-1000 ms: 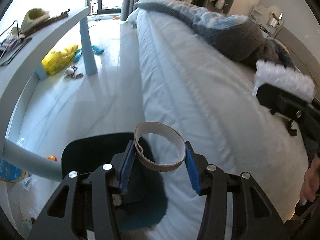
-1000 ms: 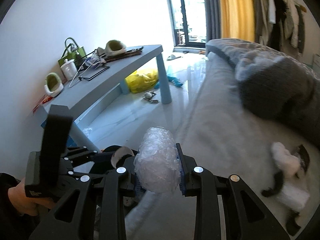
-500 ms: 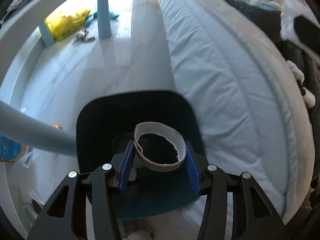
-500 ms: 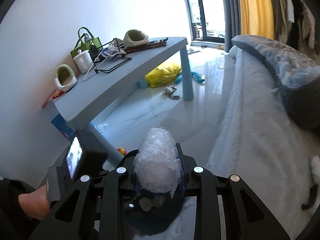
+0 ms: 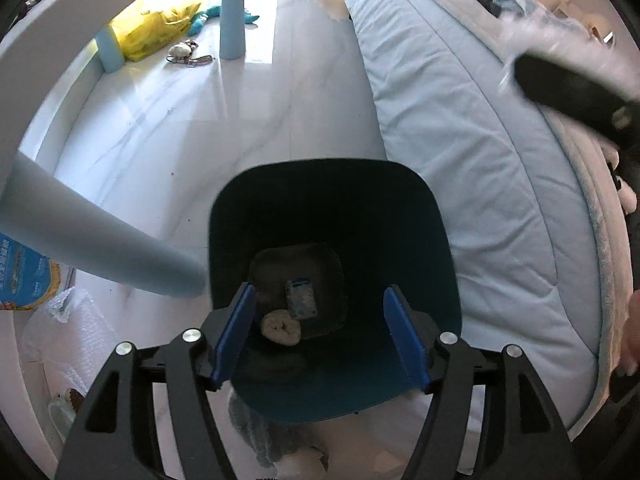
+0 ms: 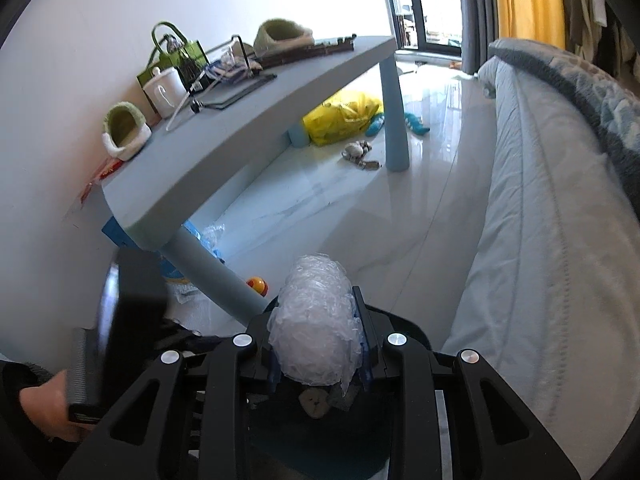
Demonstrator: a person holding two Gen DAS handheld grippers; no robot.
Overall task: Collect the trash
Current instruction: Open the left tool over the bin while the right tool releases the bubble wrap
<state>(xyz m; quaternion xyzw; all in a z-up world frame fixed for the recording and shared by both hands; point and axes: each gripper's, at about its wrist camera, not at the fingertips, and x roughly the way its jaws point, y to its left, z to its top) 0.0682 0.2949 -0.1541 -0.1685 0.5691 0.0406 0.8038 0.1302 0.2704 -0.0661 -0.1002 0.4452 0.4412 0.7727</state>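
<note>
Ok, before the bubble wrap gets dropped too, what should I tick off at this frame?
1. Left gripper empty: ok. Its blue jaws have just been opening and nothing is between them.
2. Flattened brown cardboard ring inside the dark teal plastic bin: ok, it lies on the bottom beside a small printed packet.
3. Right gripper shut on the clear crumpled bubble wrap wad: ok, both pads press it.
4. Wad above the bin opening: ok, bin contents show just beneath it in the right wrist view.
5. Left gripper clear of the wad's drop path: cannot tell.
6. Room left in the bin: ok, mostly empty.
</note>
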